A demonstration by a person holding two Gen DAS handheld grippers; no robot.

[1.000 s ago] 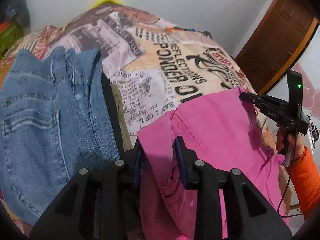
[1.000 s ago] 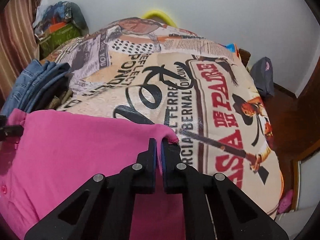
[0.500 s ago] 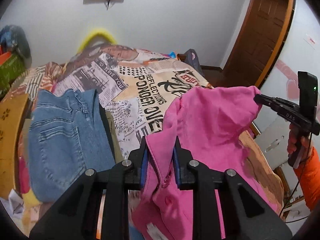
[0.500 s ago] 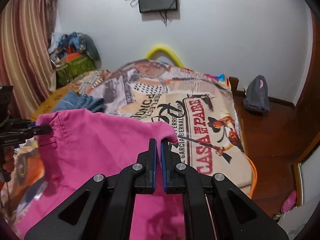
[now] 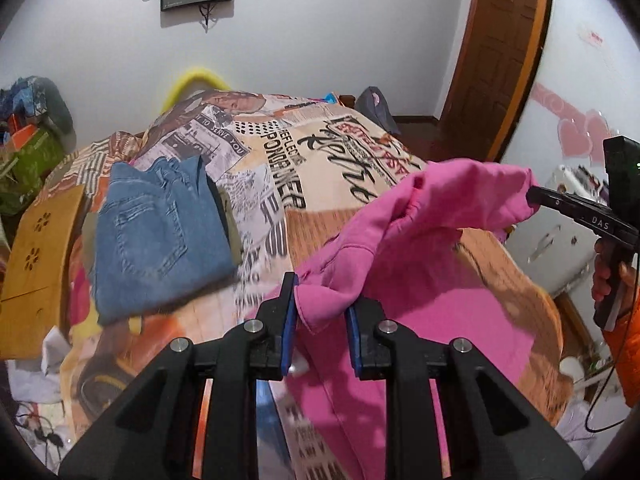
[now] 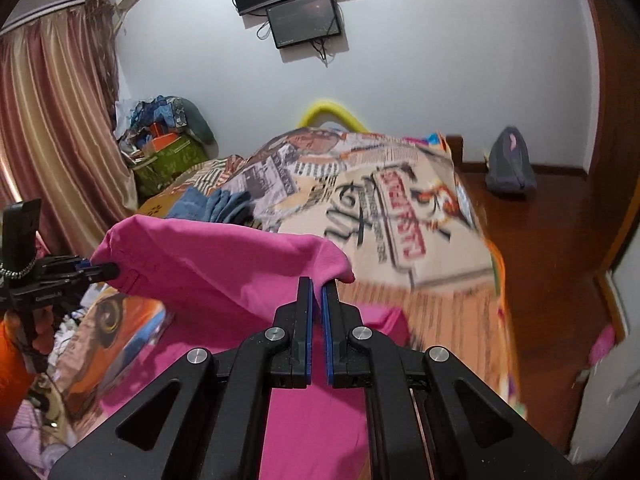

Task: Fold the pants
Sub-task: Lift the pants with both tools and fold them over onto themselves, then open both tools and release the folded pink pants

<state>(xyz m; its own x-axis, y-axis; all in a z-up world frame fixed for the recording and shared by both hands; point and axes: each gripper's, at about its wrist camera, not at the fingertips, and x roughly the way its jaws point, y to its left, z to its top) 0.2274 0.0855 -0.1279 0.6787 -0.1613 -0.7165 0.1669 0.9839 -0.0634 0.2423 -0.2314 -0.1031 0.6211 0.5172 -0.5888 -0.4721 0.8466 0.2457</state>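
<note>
Two grippers, one garment. At left of left-wrist view, folded jeans (image 5: 160, 232) lying on bed (image 5: 320, 152), set aside. Centre: left gripper (image 5: 321, 312), jaws narrowly apart, pinching bunched edge of pink pants (image 5: 440, 216). Right: right gripper (image 6: 317, 298), jaws fully closed on opposite corner. Pants lifted above bed, stretched between both, probably to spread flat before folding.

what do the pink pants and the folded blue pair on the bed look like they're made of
Pink pants: soft, matte woven cloth, probably cotton; it drapes and bunches limply. Folded blue pair: denim, judging by faded mottled blue, stitched seams and a patch pocket; it looks stiffer.
</note>
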